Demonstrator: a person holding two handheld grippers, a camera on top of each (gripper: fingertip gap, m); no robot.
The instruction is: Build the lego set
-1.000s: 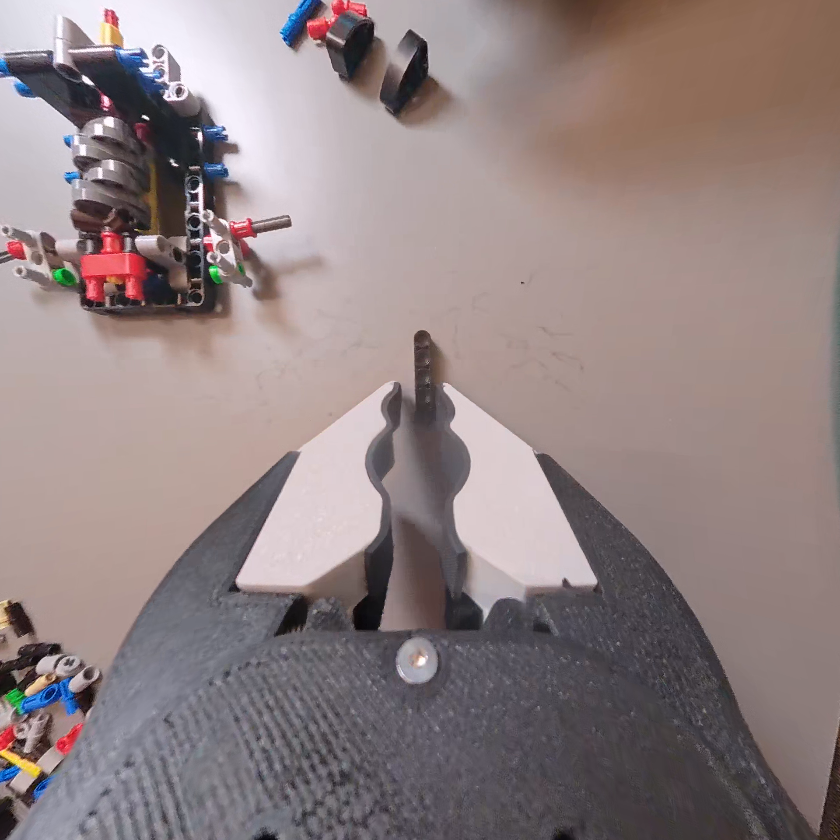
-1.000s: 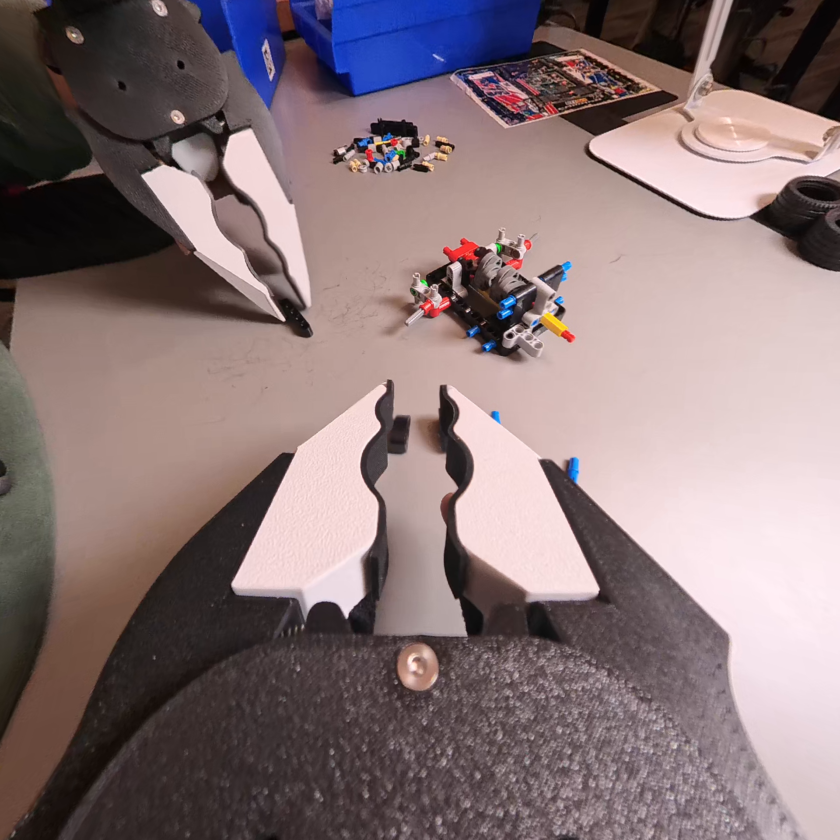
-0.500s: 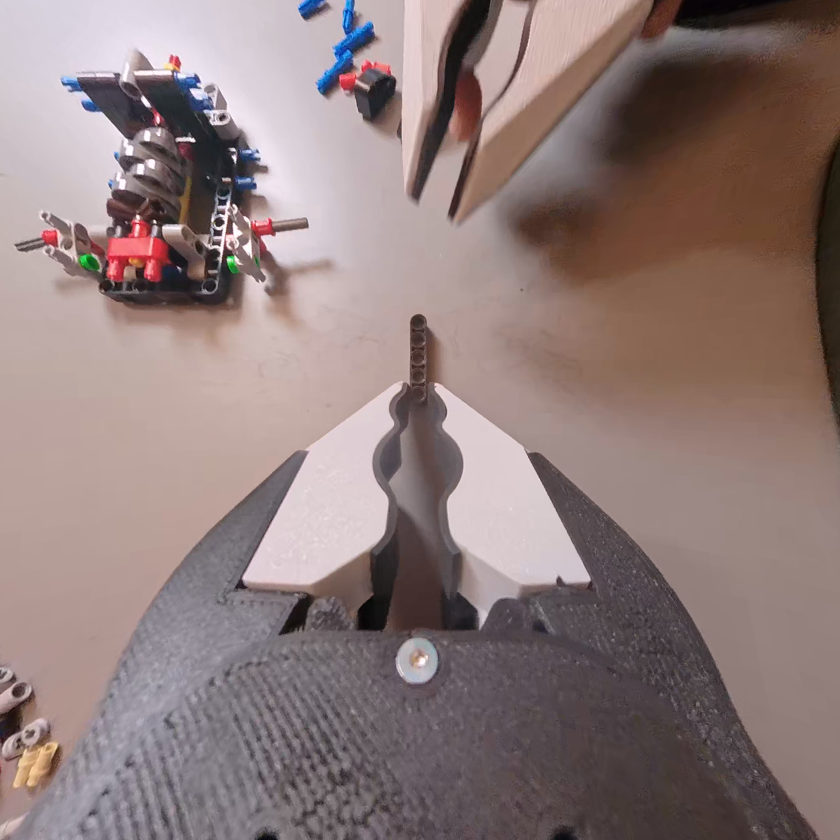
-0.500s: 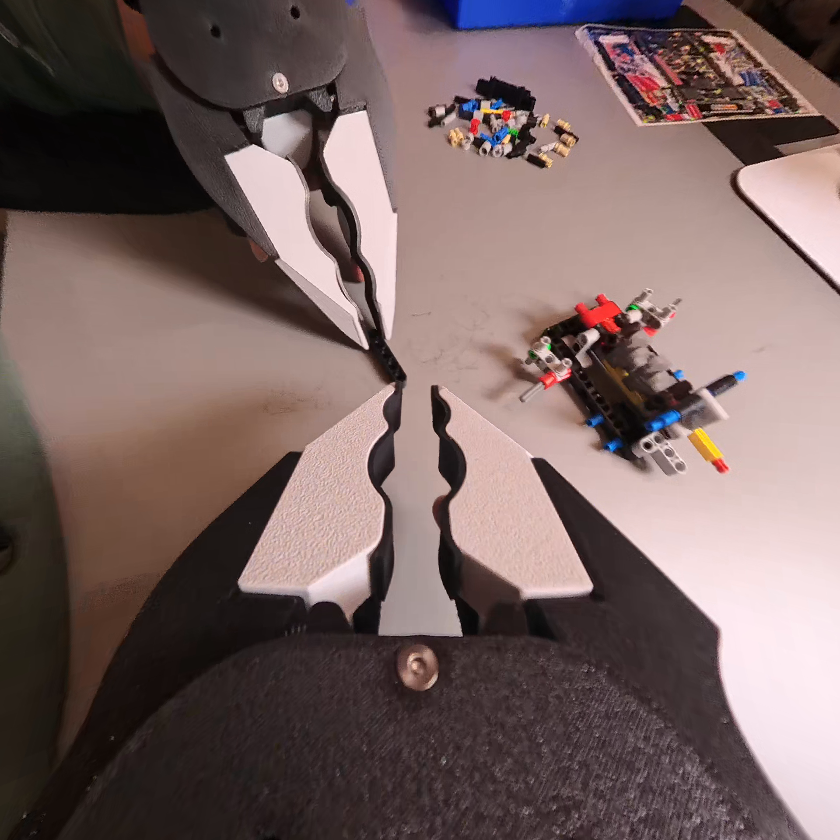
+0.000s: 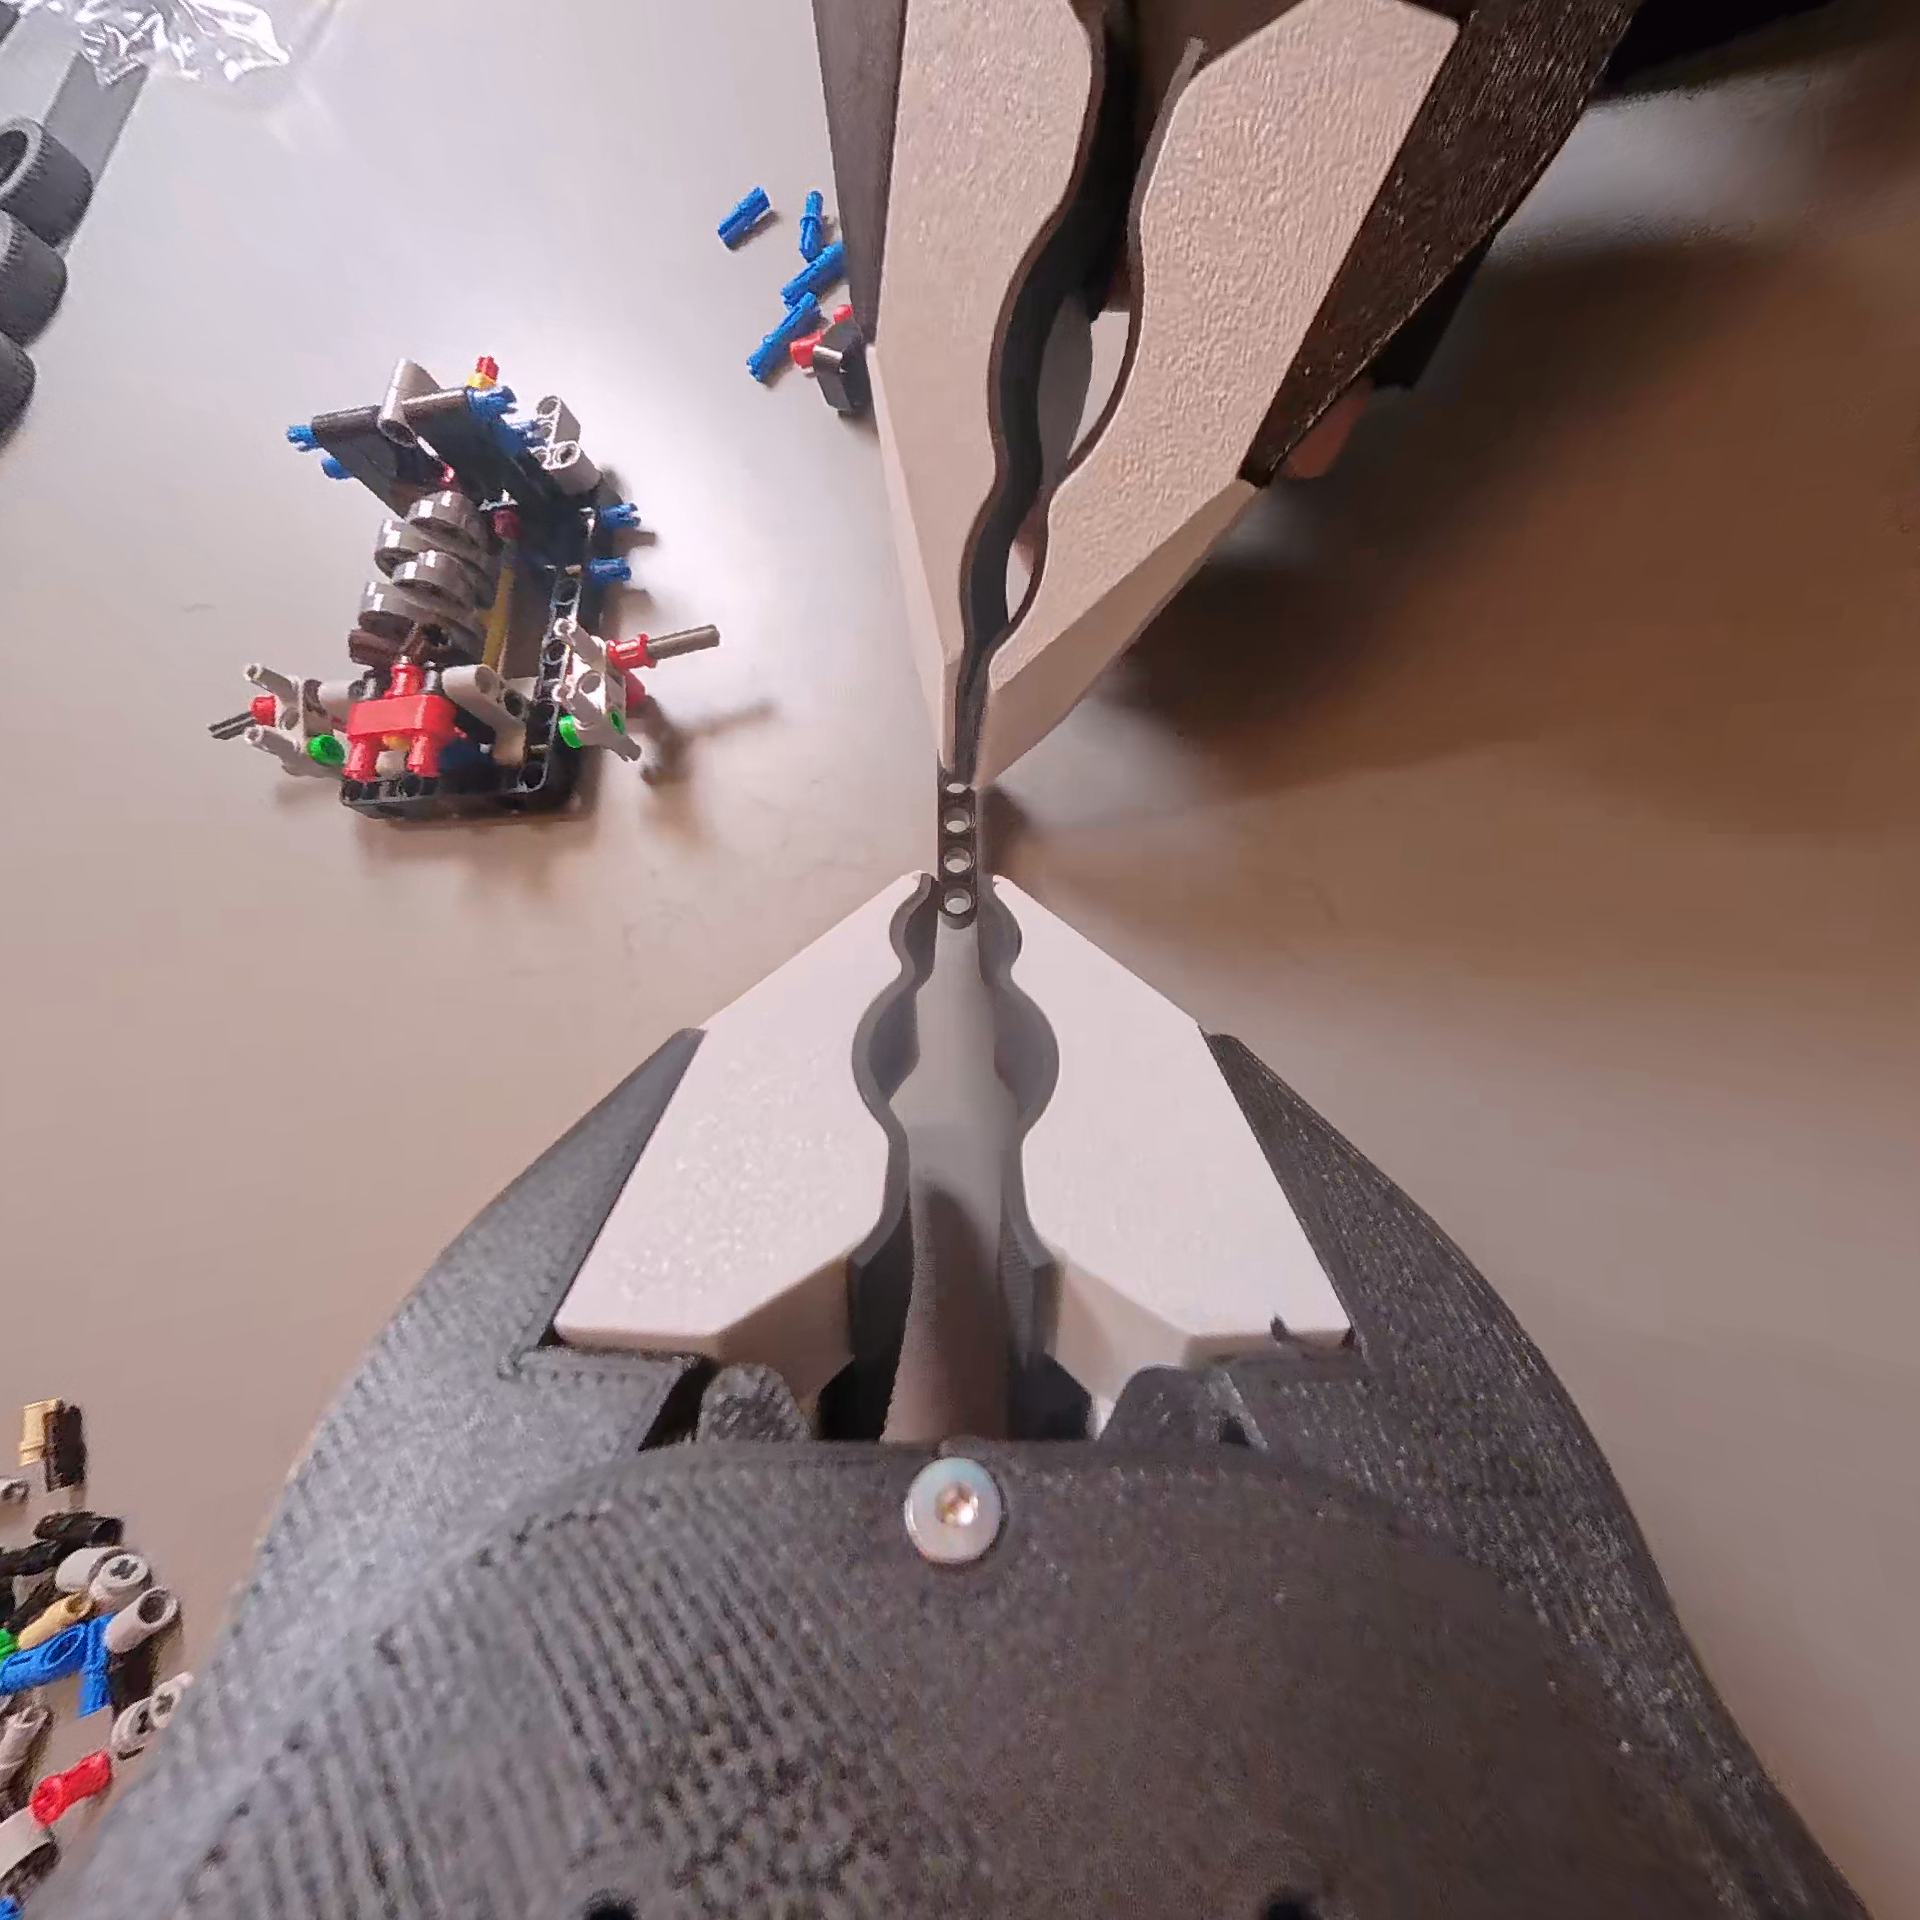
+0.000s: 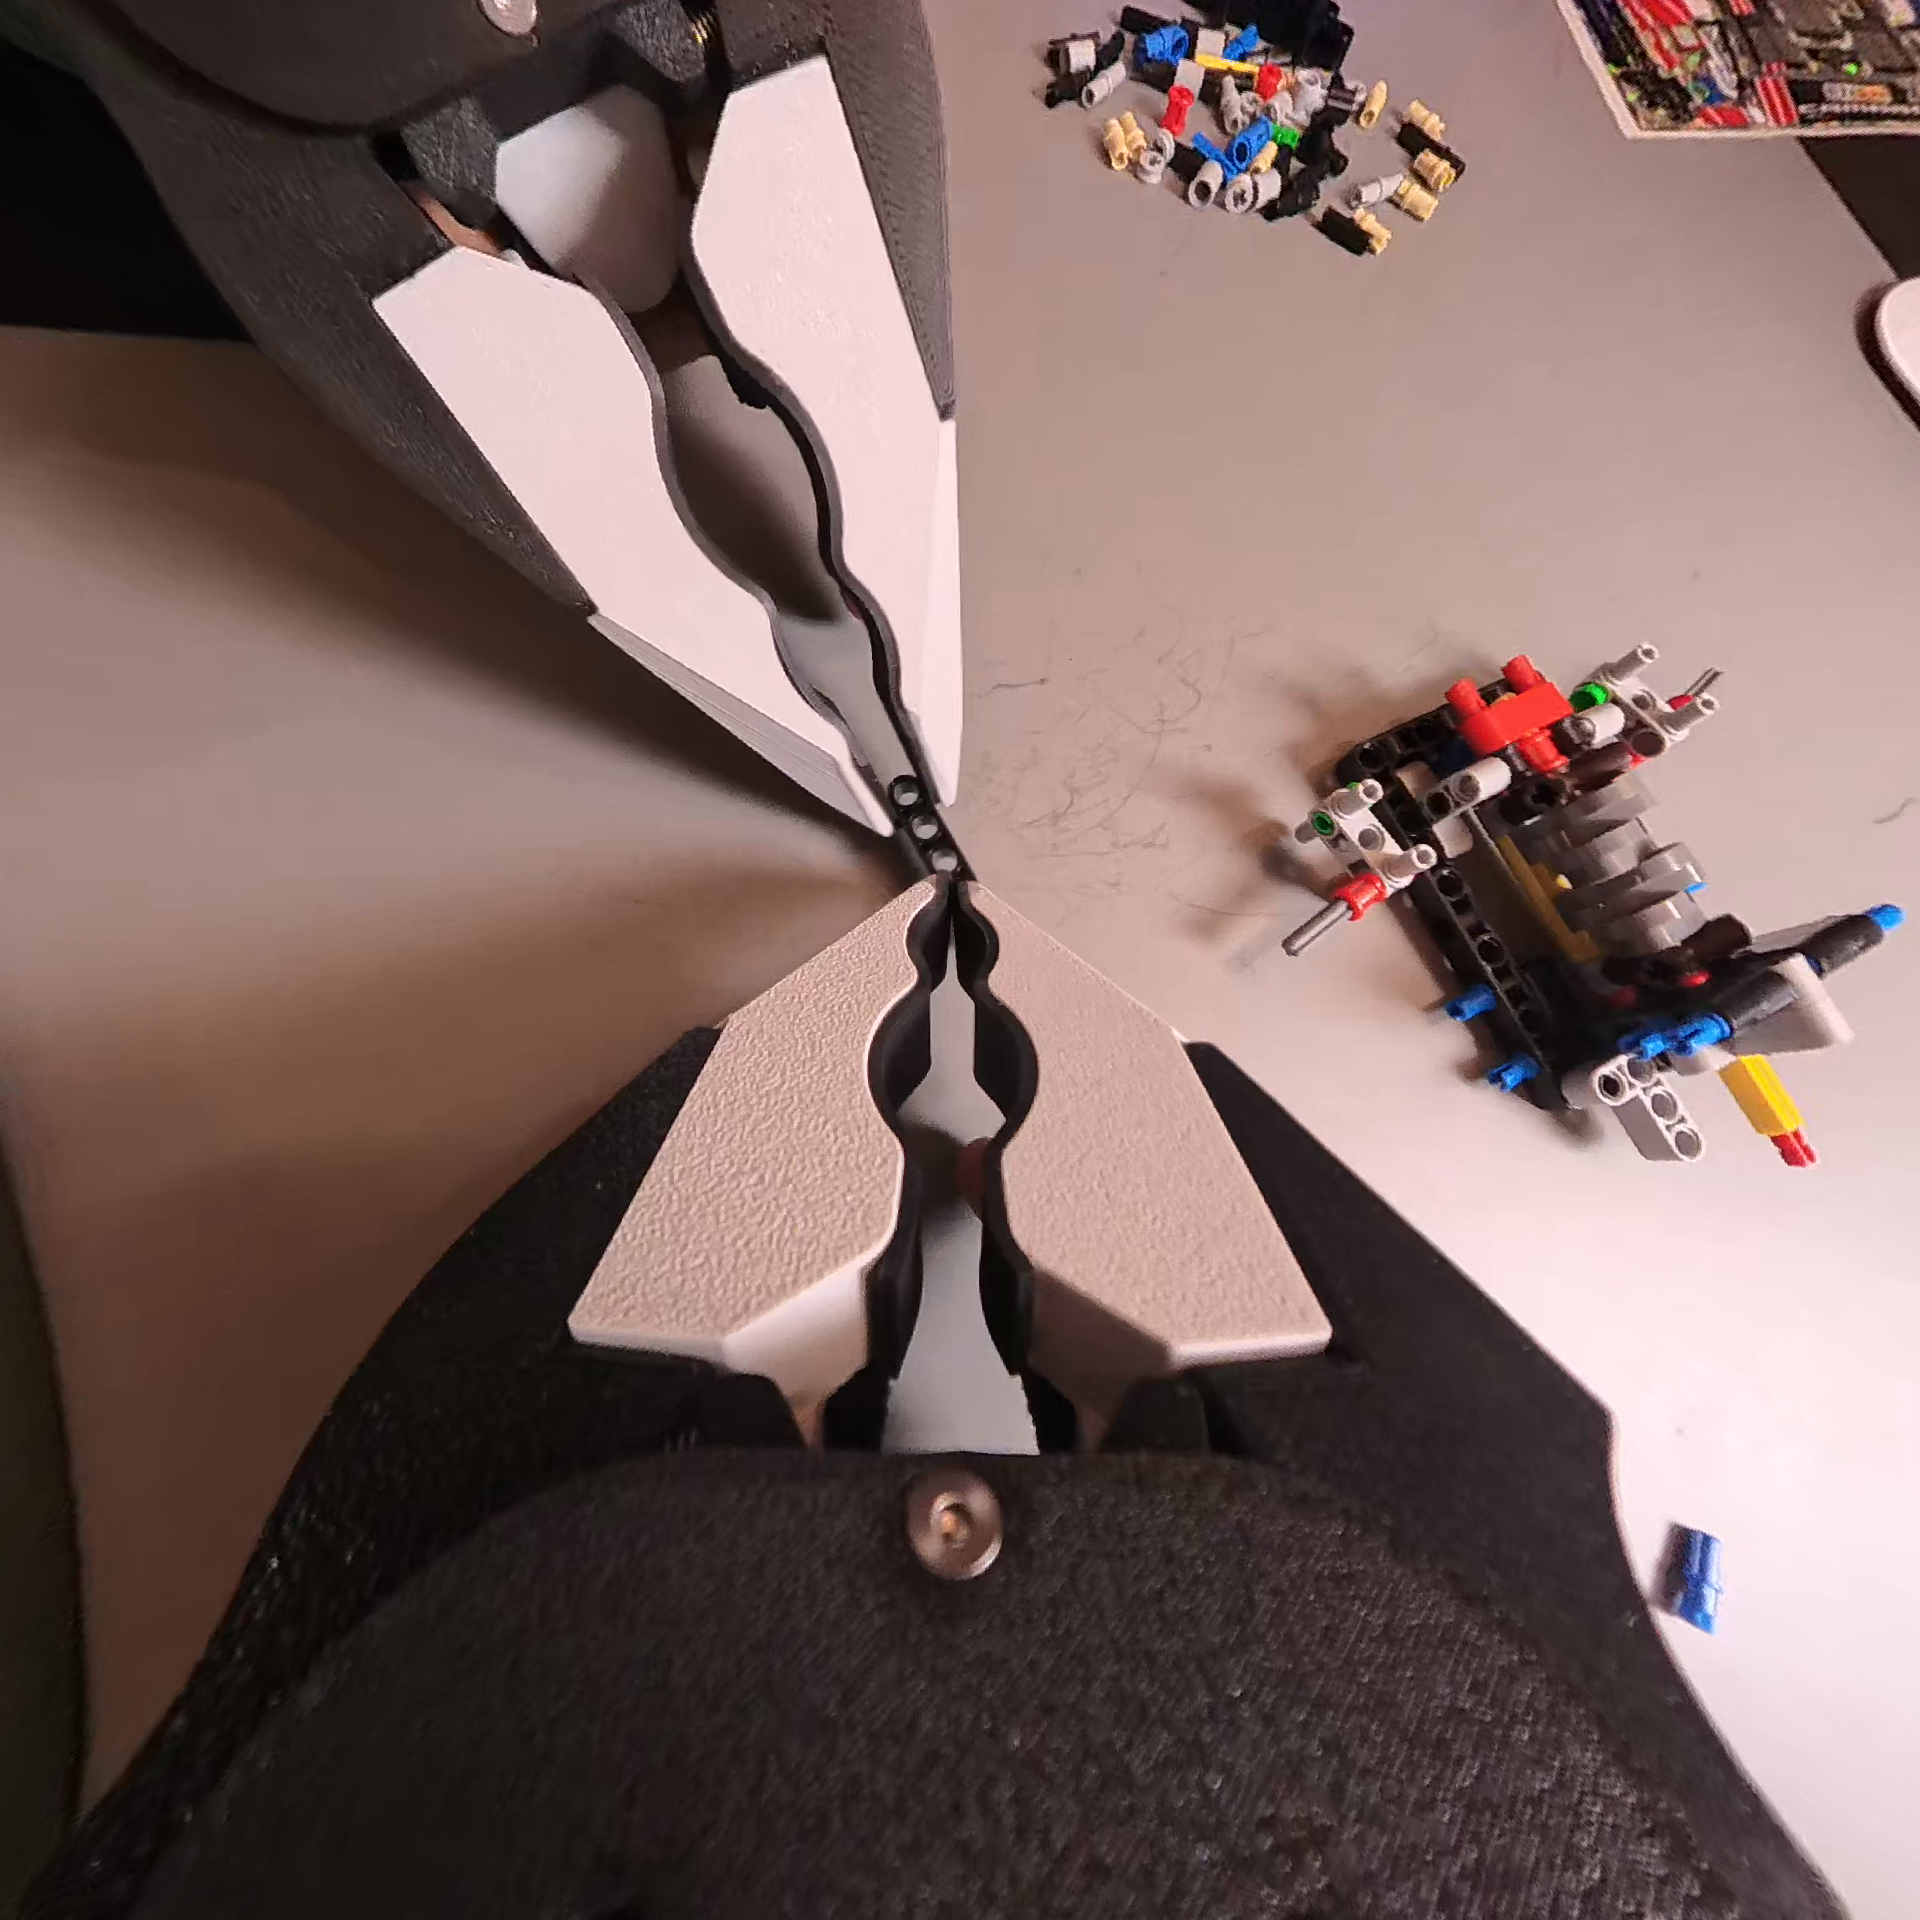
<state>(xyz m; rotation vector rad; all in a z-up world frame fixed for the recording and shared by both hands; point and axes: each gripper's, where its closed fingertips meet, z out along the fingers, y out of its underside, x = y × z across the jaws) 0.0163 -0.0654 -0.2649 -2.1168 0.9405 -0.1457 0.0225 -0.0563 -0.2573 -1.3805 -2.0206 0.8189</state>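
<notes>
A thin black beam with holes (image 5: 957, 844) is held above the table between both grippers. My left gripper (image 5: 956, 896) is shut on its near end. My right gripper (image 6: 954, 891) faces it tip to tip and is shut on the other end of the beam (image 6: 925, 831). The right gripper also shows from above in the left wrist view (image 5: 966, 758), and the left gripper in the right wrist view (image 6: 914, 800). The partly built model (image 5: 468, 613), a black frame with grey gears and red, blue and yellow parts, lies on the table away from both grippers (image 6: 1579, 904).
A pile of small loose parts (image 6: 1247, 135) lies at the back, also in the left wrist view (image 5: 73, 1621). Blue pins (image 5: 800, 281) and a small black part lie beyond the right gripper. One blue pin (image 6: 1696, 1590), black tyres (image 5: 26, 239) and a printed booklet (image 6: 1756, 62) are nearby. Less than 4 cm separates the two grippers' tips. The blue pin (image 6: 1696, 1590) is about equally far from each gripper, around 20 cm. My left wrist view (image 5: 745, 205) looks at it from another angle.
My right gripper has moved in to meet the left gripper and has shut on the free end of the black beam. The left gripper has kept hold of the beam and lifted it.
</notes>
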